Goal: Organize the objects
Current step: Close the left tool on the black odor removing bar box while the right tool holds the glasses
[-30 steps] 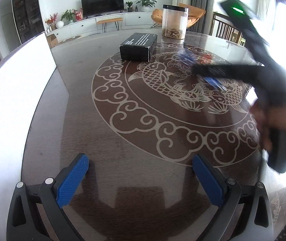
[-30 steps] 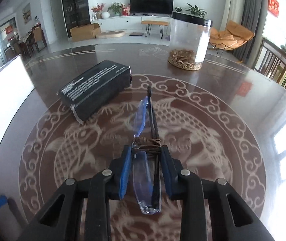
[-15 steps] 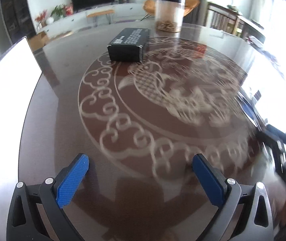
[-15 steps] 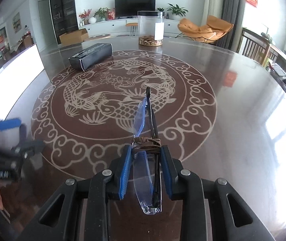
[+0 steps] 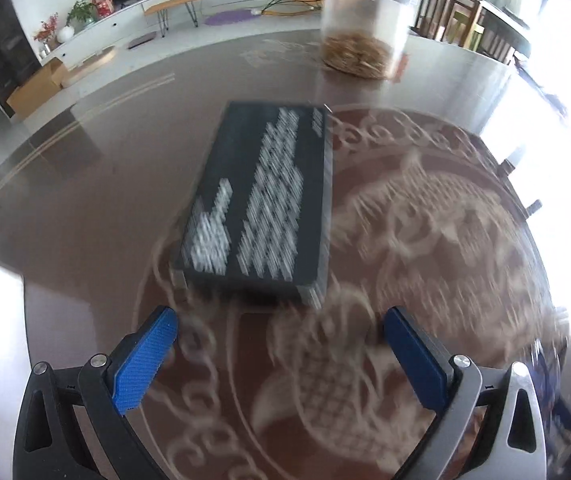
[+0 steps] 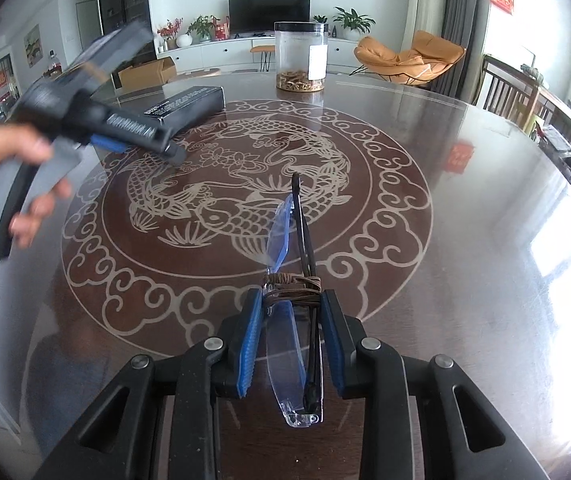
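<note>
A black box with white print [image 5: 261, 200] lies on the dark round table, just ahead of my left gripper [image 5: 281, 332], which is open and empty above the table. The box also shows in the right wrist view [image 6: 189, 106], with the left gripper [image 6: 137, 136] held over its near end. My right gripper [image 6: 291, 308] is shut on a pair of folded glasses [image 6: 293, 264] with clear blue-tinted lenses and a brown cord wound around them, held above the table near its front edge.
A clear jar with a black lid and brown contents [image 5: 361, 28] stands beyond the box; it also shows in the right wrist view [image 6: 301, 60]. The table [image 6: 465, 240] bears a pale fish pattern. Chairs stand at the right.
My left gripper has moved forward across the table to the black box, which now fills its view. My right gripper has drawn back towards the table's near side, still holding the glasses.
</note>
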`<state>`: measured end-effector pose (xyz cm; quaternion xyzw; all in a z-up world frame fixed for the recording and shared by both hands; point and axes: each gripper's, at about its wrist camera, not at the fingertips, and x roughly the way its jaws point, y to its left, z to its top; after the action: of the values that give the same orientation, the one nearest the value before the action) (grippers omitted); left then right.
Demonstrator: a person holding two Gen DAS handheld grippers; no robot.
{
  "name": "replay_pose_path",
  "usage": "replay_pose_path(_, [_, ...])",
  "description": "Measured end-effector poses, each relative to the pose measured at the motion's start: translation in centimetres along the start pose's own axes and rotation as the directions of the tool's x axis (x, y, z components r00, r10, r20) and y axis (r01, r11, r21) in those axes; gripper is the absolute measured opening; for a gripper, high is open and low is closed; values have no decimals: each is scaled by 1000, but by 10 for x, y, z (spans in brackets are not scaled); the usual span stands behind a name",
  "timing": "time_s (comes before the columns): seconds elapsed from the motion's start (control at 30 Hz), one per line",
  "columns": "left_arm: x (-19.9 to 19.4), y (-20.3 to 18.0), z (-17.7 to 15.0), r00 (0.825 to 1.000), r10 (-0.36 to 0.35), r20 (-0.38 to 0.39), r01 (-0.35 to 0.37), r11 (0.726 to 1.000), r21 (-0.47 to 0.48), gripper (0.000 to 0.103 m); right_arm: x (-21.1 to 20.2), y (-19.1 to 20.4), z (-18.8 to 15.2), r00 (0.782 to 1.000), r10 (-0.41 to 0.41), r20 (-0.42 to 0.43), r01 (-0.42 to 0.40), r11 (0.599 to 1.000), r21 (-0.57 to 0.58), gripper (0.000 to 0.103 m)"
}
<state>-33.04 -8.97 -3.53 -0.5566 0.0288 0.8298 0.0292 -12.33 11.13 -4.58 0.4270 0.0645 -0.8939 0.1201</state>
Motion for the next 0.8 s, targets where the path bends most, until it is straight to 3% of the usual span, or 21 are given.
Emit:
replay_pose_path(0.3, [20,-1,49,1000,3,29,-1,999,-45,103,0,0,0,1000,-1,0,1,1000,0,30])
replay_pose_path(0.33, [19,-5,48,999,-22,45,23,999,-23,96,0,0,0,1000,-1,0,1,1000,0,30])
replay_pose_path(0.37, [14,-9,45,997,-13,75,13,1000,3,83,0,0,0,1000,-1,0,1,1000,0,30])
replay_pose_path(0.4, [7,-12,40,993,1,115,-3,1000,23,58,0,0,0,1000,-1,0,1,1000,0,30])
replay_pose_path(0.43, [4,-15,34,993,-29,117,25,999,34,57,0,0,0,1000,-1,0,1,1000,0,30])
replay_pose_path(0.53, [-13,-32,-4,985,27,172,-39,997,65,58,0,0,0,1000,-1,0,1,1000,0,30])
replay_pose_path(0.67, [-36,-31,-71,980,35,197,-16,995,-95,58,0,0,0,1000,-1,0,1,1000,0,30])
replay_pose_path(0.8, [-69,-46,-156,969,67,237,-41,993,-113,58,0,0,0,1000,-1,0,1,1000,0,30])
